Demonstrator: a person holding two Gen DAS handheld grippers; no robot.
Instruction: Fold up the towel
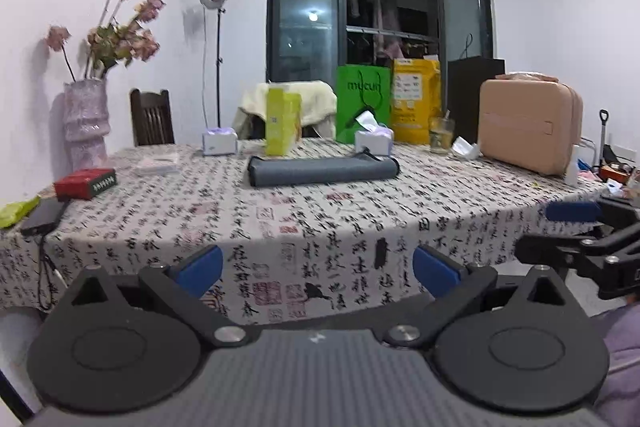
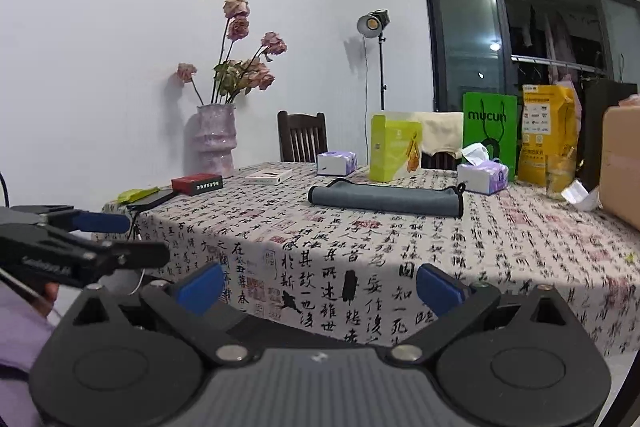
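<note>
A grey towel [image 1: 322, 171] with black edging lies folded in a long strip on the table, towards its far side; it also shows in the right wrist view [image 2: 386, 201]. My left gripper [image 1: 316, 269] is open and empty, held off the table's near edge, well short of the towel. My right gripper [image 2: 320, 287] is open and empty too, in front of the hanging tablecloth. Each gripper shows at the edge of the other's view, the right one [image 1: 576, 227] and the left one [image 2: 92, 231].
The table [image 1: 360, 219] has a calligraphy-print cloth. On it stand a vase of flowers [image 1: 86, 119], a red box [image 1: 85, 183], a phone [image 1: 42, 217], two tissue packs [image 1: 374, 143], a yellow-green box [image 1: 283, 121], green and yellow bags, a glass, a pink case [image 1: 528, 127]. Chairs stand behind.
</note>
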